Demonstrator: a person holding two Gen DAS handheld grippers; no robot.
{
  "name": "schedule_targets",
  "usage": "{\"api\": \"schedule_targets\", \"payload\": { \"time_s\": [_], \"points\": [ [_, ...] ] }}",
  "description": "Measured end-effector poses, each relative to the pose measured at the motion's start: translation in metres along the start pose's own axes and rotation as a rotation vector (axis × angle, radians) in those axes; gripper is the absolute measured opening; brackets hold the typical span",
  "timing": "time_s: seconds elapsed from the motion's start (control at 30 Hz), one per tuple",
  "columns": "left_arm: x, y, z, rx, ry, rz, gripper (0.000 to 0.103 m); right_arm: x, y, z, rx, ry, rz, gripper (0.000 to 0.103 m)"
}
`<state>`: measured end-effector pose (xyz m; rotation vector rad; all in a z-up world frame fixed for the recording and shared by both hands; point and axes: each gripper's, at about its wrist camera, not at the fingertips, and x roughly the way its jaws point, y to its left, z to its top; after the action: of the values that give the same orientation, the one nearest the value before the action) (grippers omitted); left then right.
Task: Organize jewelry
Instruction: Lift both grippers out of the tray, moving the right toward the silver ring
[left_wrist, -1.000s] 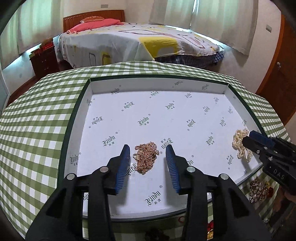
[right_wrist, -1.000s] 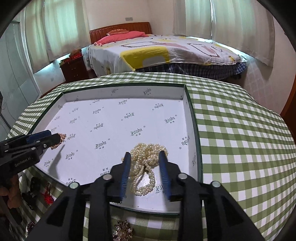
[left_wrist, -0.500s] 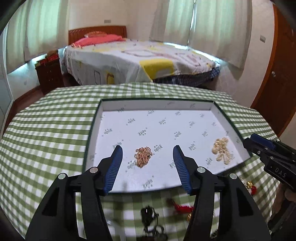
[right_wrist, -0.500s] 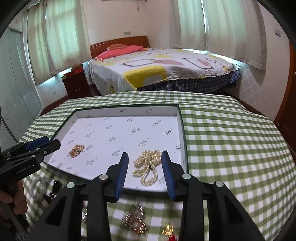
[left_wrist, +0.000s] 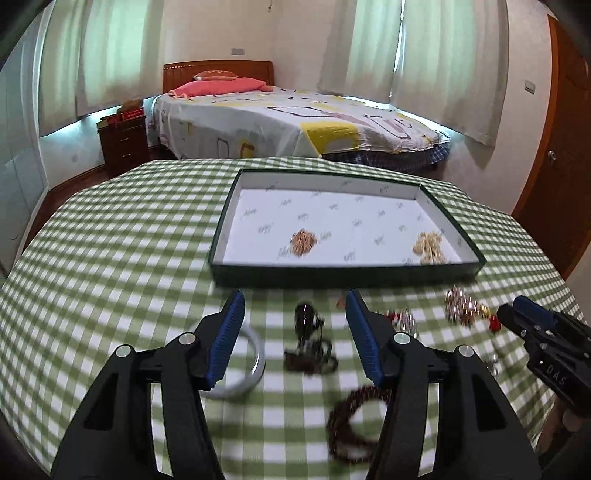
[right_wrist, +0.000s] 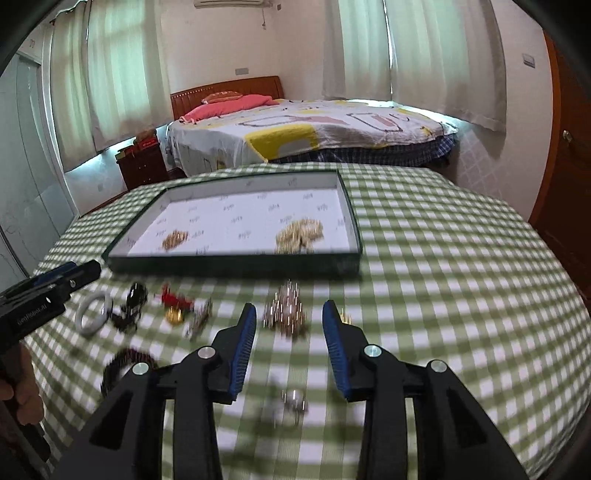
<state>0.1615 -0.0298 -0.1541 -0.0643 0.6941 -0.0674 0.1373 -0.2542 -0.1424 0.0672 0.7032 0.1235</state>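
Observation:
A green-walled tray (left_wrist: 343, 272) (right_wrist: 236, 264) with white lining holds a rose-gold chain (left_wrist: 303, 242) (right_wrist: 174, 239) and a pearl necklace (left_wrist: 428, 245) (right_wrist: 300, 235). Loose jewelry lies on the cloth in front of it: a white bangle (left_wrist: 255, 360) (right_wrist: 92, 312), a black piece (left_wrist: 309, 341) (right_wrist: 131, 306), a dark bead bracelet (left_wrist: 351, 424) (right_wrist: 125, 363), a red piece (right_wrist: 177, 299) and a gold crystal cluster (left_wrist: 463, 306) (right_wrist: 286, 312). My left gripper (left_wrist: 295, 336) is open and empty over the black piece. My right gripper (right_wrist: 290, 343) is open and empty just short of the crystal cluster.
The table wears a green checked cloth (right_wrist: 443, 295). A small silver piece (right_wrist: 293, 400) lies under my right gripper. A bed (left_wrist: 295, 125) and a dark nightstand (left_wrist: 123, 144) stand beyond the table. A wooden door (left_wrist: 554, 147) is at the right.
Both grippers have pulled back and up from the tray, leaving the rose-gold chain and pearl necklace inside. The loose jewelry in front of the tray has come into view.

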Motion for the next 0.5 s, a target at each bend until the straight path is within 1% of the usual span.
{"api": "schedule_targets", "payload": {
  "time_s": [0.23, 0.5],
  "points": [
    [-0.013, 0.004, -0.026, -0.006, 0.016, 0.024, 0.056, 0.003, 0.002, -0.03, -0.003, 0.038, -0.016, 0.038],
    [-0.016, 0.004, -0.038, -0.006, 0.021, 0.029, 0.056, 0.006, 0.003, -0.043, -0.003, 0.053, -0.022, 0.038]
  ]
}}
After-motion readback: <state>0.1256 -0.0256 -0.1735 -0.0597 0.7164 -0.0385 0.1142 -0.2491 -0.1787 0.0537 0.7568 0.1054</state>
